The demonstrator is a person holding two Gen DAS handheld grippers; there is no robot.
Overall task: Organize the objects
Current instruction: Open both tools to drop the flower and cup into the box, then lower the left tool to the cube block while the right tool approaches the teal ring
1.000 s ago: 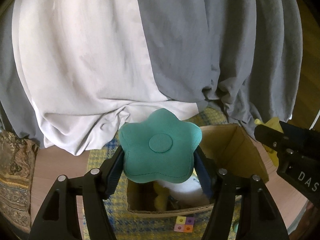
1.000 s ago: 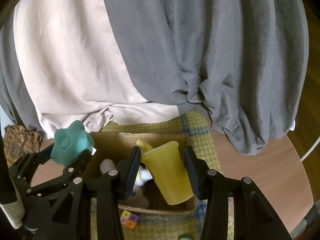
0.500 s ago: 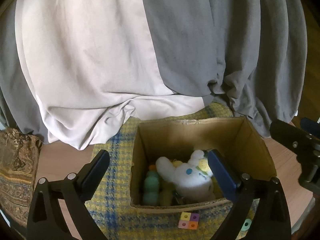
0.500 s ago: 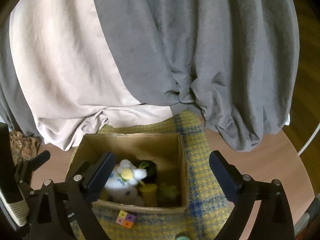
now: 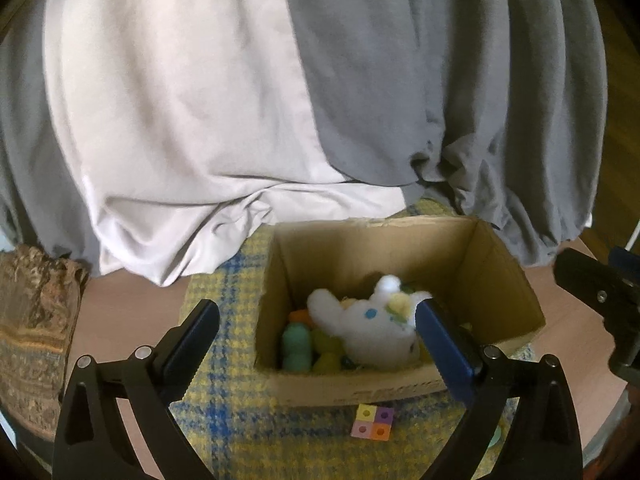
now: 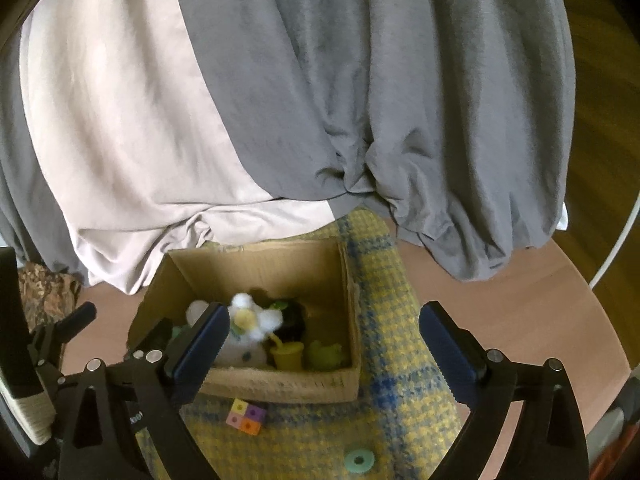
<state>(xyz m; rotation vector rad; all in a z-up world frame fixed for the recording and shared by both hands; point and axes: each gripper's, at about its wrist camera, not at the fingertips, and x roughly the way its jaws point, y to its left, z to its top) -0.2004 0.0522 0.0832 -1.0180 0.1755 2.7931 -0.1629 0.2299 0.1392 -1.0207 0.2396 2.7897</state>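
Both tongs, left [image 5: 316, 340] and right [image 6: 324, 344], are spread wide and empty over the cardboard box [image 5: 400, 390] of toys at lower centre, so dipping carelessly for the colourful cube [image 6: 245, 417] just below it could snag the box's front wall.

Across the far side hang heavy curtains, a pale cream panel [image 5: 180, 112] on the left and grey panels [image 6: 400, 100] on the right, their hems bunched on a light wooden floor [image 6: 520, 300]. A yellow-and-blue checked rug [image 5: 224, 432] lies near. At far left sits a brown patterned thing [image 5: 32, 320], perhaps a cushion.
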